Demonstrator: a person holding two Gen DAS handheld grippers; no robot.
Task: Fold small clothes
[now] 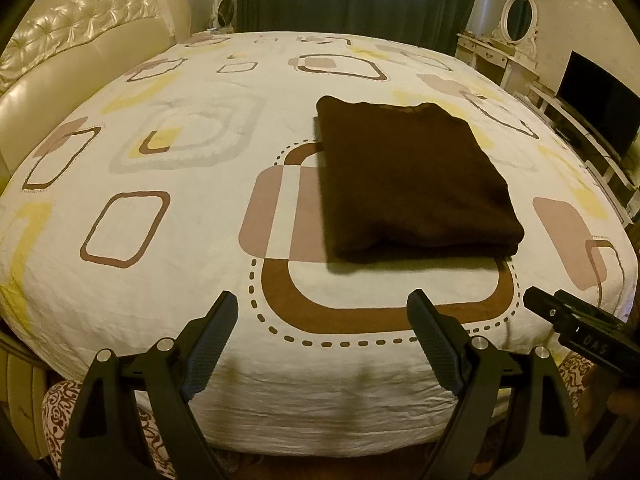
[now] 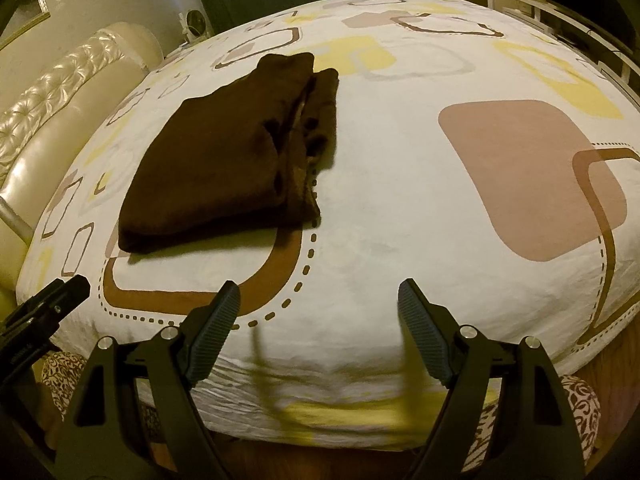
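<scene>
— Garment first: where, and what sort?

— Dark brown garment (image 1: 412,176), folded into a thick rectangle, lying flat on the bed (image 1: 168,320) toward its near edge, partly covering a printed brown rounded square. Fuzzy, knit-like surface; probably soft, limp and light, unlikely to slip on the cotton sheet (image 2: 400,208). Not fragile.

— Neatly folded?

— From the left wrist view, yes: clean near fold, square corners. From the right wrist view, less so: same garment (image 2: 224,160) showing stacked layers along its right side, with loose, slightly bunched edges and a paler inner strip peeking out.

— Best place to take hold?

— Judging by the layers: two corners of one edge, pinching through all layers at once so nothing slides apart. Near folded edge firmer and easier to lift; loose right side likely to sag or fan open if pinched singly.

— Now the tools.

— Left hand-held gripper (image 1: 322,334): fingers spread wide, nothing between them, hovering just off the near edge of the bed, aimed at the garment, well apart from it. Right hand-held gripper (image 2: 319,324): likewise spread and empty, beside the left one, pointed across the bed with the garment off to its left. Each visible at the edge of the other's view. Neither touching cloth.
</scene>
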